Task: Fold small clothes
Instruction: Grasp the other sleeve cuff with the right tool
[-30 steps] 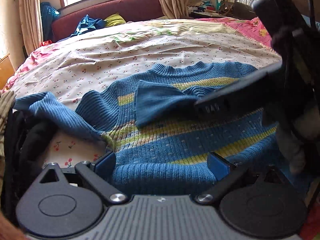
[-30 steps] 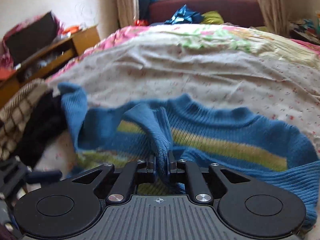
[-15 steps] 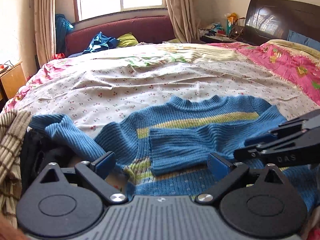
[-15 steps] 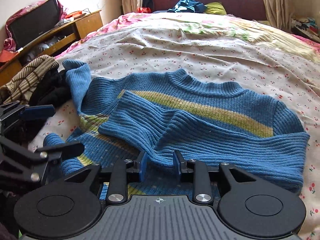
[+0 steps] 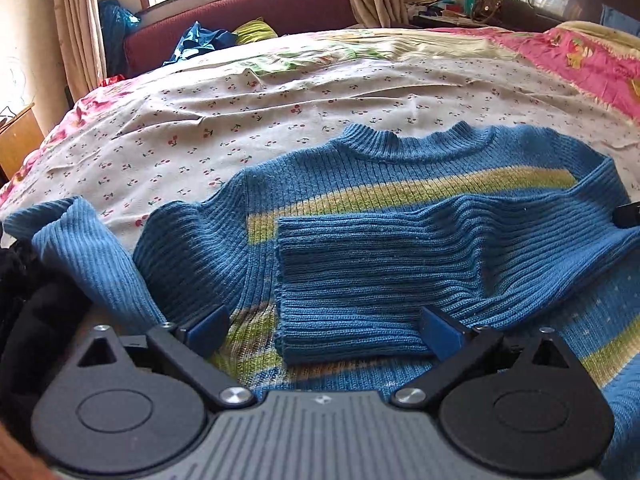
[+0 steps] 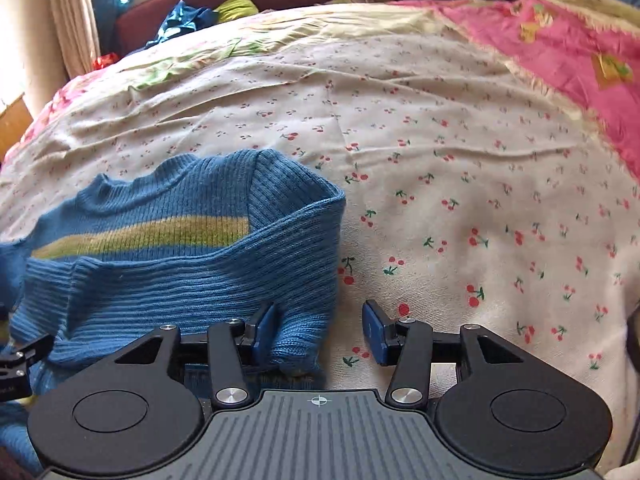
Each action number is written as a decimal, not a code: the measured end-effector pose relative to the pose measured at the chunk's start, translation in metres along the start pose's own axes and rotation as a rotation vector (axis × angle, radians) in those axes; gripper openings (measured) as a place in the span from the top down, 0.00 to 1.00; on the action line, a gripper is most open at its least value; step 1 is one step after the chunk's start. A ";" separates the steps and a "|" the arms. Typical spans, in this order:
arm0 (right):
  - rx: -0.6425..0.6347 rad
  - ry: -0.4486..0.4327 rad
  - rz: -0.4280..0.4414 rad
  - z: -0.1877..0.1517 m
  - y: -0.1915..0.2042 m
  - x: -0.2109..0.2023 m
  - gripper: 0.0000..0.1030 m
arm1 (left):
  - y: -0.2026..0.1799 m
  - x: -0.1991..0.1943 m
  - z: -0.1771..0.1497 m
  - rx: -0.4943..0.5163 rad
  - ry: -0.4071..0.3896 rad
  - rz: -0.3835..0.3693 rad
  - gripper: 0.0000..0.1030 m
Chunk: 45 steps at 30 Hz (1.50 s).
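Observation:
A blue knit sweater (image 5: 400,184) with yellow-green stripes lies flat on the cherry-print sheet (image 5: 240,120). One sleeve (image 5: 360,280) is folded across its chest; the other sleeve (image 5: 80,248) trails off to the left. My left gripper (image 5: 324,332) hovers open over the lower chest, with the folded cuff lying loose between its fingers. In the right wrist view the sweater's folded shoulder edge (image 6: 280,232) fills the left half. My right gripper (image 6: 320,330) is over that edge with its jaws opening. A bulge of knit lies beside the left pad (image 6: 266,326), unpressed.
Dark clothes (image 5: 28,320) are heaped at the left bed edge. A pink quilt (image 5: 592,60) covers the right side of the bed. Beyond the bed stands a maroon sofa (image 5: 248,4) with bright garments. Bare sheet (image 6: 480,200) stretches to the right of the sweater.
The right gripper let go of the sleeve, which now lies folded across the chest, and swung to the sweater's right edge with its jaws spreading. The left gripper shifted in over the sweater.

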State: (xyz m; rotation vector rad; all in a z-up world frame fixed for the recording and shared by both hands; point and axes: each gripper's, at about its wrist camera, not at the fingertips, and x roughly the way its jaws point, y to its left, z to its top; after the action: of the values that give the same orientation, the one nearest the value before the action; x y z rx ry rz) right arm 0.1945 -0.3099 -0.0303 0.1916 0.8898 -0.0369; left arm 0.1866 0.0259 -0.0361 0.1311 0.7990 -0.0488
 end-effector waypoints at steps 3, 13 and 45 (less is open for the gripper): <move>0.016 -0.052 0.022 0.003 -0.002 -0.007 0.55 | -0.003 -0.004 0.003 0.004 -0.029 0.007 0.00; 0.075 -0.002 0.074 0.028 -0.007 0.012 0.92 | -0.013 0.016 0.015 0.071 -0.030 0.065 0.00; -0.459 0.124 0.546 0.050 0.345 0.041 0.71 | 0.081 -0.081 -0.032 -0.204 -0.159 0.063 0.00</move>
State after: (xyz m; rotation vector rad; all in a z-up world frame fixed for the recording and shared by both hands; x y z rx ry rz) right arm 0.2972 0.0222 0.0204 0.0017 0.9205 0.6880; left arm 0.1147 0.1101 0.0083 -0.0405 0.6364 0.0811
